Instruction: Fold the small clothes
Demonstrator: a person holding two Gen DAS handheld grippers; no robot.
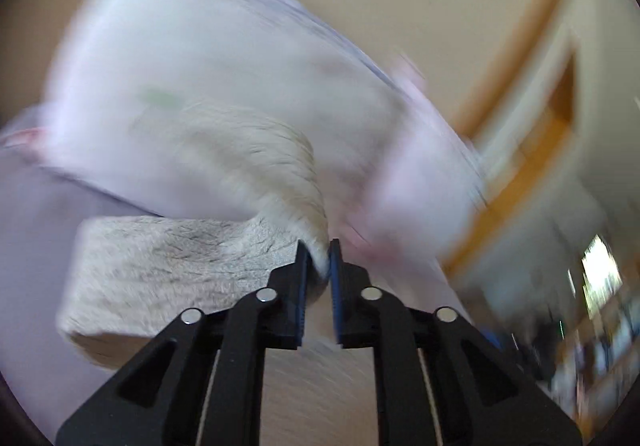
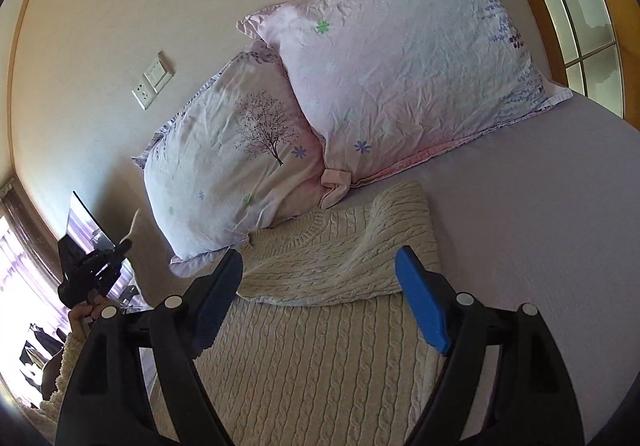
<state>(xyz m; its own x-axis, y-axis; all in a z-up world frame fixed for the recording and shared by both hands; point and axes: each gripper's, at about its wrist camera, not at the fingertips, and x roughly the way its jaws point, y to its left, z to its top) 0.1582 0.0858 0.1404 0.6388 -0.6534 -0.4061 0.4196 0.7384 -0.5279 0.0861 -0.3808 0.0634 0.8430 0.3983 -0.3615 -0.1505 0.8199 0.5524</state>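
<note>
A cream cable-knit sweater [image 2: 304, 350] lies on the lilac bed sheet [image 2: 540, 206], its upper part folded over near the pillows. My right gripper [image 2: 320, 286] is open and empty, hovering just above the sweater with a finger on each side of the fold. My left gripper [image 1: 319, 258] is shut on a lifted edge of the sweater [image 1: 168, 266], which drapes up over the fold; that view is motion-blurred. In the right wrist view the left gripper [image 2: 100, 266] shows only partly at the far left, held in a hand.
Two floral pillows [image 2: 400, 58] [image 2: 232, 166] lean against the wall at the head of the bed, touching the sweater's collar end. A wall socket [image 2: 154, 80] is above. A window with a wooden frame [image 2: 576, 2] is at the right.
</note>
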